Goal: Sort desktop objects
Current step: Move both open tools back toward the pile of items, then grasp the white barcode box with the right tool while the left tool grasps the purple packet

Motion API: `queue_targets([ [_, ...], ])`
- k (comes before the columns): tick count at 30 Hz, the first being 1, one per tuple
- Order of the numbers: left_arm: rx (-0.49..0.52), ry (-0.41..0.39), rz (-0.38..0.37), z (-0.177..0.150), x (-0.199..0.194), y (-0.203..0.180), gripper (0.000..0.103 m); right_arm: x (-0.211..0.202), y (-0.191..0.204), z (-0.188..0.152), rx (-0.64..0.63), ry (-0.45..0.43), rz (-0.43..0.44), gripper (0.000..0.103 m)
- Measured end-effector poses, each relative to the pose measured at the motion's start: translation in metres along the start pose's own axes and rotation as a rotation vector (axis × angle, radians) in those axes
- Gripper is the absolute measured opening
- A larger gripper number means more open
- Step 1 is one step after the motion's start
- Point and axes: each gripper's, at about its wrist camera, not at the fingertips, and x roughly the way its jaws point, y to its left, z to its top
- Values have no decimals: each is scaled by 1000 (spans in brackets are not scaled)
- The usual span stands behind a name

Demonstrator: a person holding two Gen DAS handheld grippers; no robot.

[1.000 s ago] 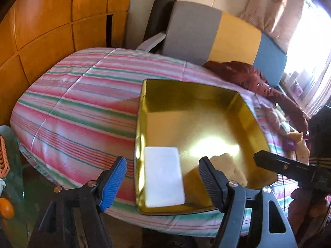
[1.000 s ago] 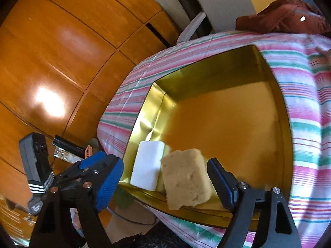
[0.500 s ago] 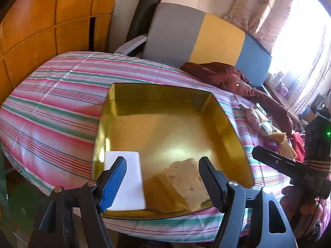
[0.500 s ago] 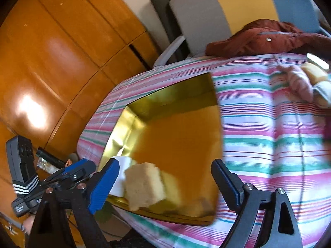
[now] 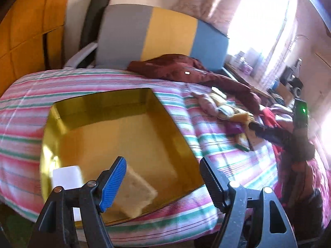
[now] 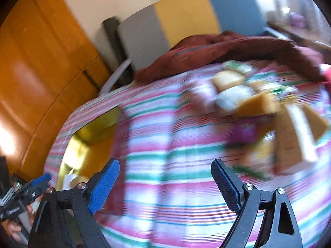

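Observation:
A gold tray lies on the striped bedcover and also shows in the right wrist view. In it are a white block and a tan sponge at the near edge. My left gripper is open and empty, held above the tray's near right corner. My right gripper is open and empty over bare striped cover, right of the tray. A blurred pile of sponges and small packets lies ahead to its right; the same pile shows in the left wrist view.
A dark red jacket lies at the back of the bed. Behind it stands a grey, yellow and blue headboard. Wooden panels line the left. The right gripper's body shows at right.
Both grippers have swung right. The right one has left the tray and now faces the pile of objects. The sponge and white block stay in the tray.

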Motion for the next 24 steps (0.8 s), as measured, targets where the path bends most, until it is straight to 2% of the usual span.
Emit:
queue_targets([
  [4, 4, 10, -25, 7, 11, -21, 75, -26, -61, 18, 88, -46, -100, 92],
  [6, 1, 21, -32, 8, 16, -27, 75, -29, -87, 24, 130, -38, -152, 93],
  [12, 53, 58, -94, 16, 33, -56, 75, -21, -146, 24, 222, -16, -197, 93],
  [15, 74, 83, -119, 19, 41, -69, 75, -12, -161, 23, 278, -1, -159, 93],
  [19, 90, 103, -171, 24, 61, -88, 75, -5, -160, 29, 249, 3, -154, 93],
  [22, 101, 146, -232, 28, 80, -103, 75, 5, -163, 30, 249, 38, -161, 88],
  [24, 104, 165, -246, 29, 90, -113, 77, 10, -163, 29, 244, 60, -174, 83],
])
